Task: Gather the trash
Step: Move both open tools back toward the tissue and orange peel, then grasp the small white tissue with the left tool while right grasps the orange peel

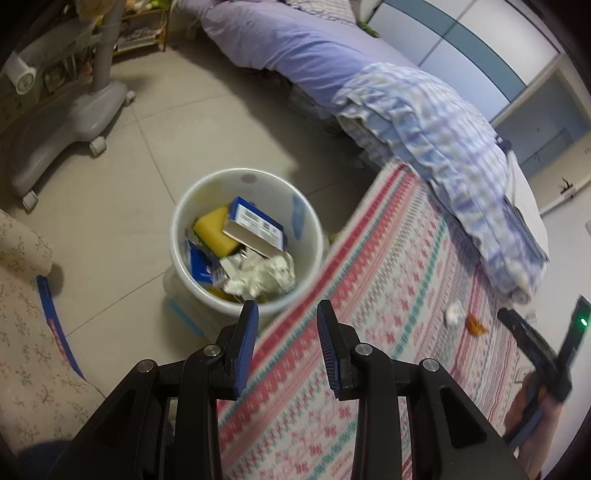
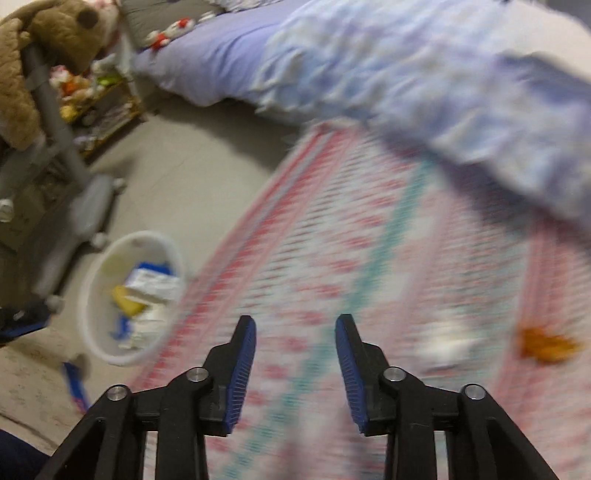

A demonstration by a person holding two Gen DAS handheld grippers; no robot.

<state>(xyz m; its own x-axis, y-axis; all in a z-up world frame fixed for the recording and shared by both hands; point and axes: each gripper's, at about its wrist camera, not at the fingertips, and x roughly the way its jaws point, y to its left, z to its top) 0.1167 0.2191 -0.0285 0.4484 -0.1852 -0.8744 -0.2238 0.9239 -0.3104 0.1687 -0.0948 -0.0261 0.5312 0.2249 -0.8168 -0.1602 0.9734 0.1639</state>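
Note:
A white trash bin (image 1: 177, 221) stands on the tiled floor beside the bed, holding a yellow sponge (image 1: 214, 230), a blue box (image 1: 258, 225) and crumpled tissue (image 1: 262, 277). My left gripper (image 1: 287, 308) hovers open over the bin's near rim and the bed's edge, with nothing between its fingers. On the patterned bedspread (image 1: 369, 295) lie a white paper wad (image 1: 453, 314) and an orange scrap (image 1: 476, 326). My right gripper (image 2: 295, 321) is open and empty above the bedspread. The paper wad (image 2: 447, 343) and orange scrap (image 2: 546, 345) lie to its right, blurred. The bin (image 2: 88, 280) is at its left.
A folded checked blanket (image 1: 443, 147) lies across the bed beyond the scraps. A grey chair base on casters (image 1: 74, 122) stands behind the bin. A floral cushion (image 1: 22, 314) and a blue strip (image 1: 55, 321) are at the left. A teddy bear (image 2: 55, 33) hangs on the chair.

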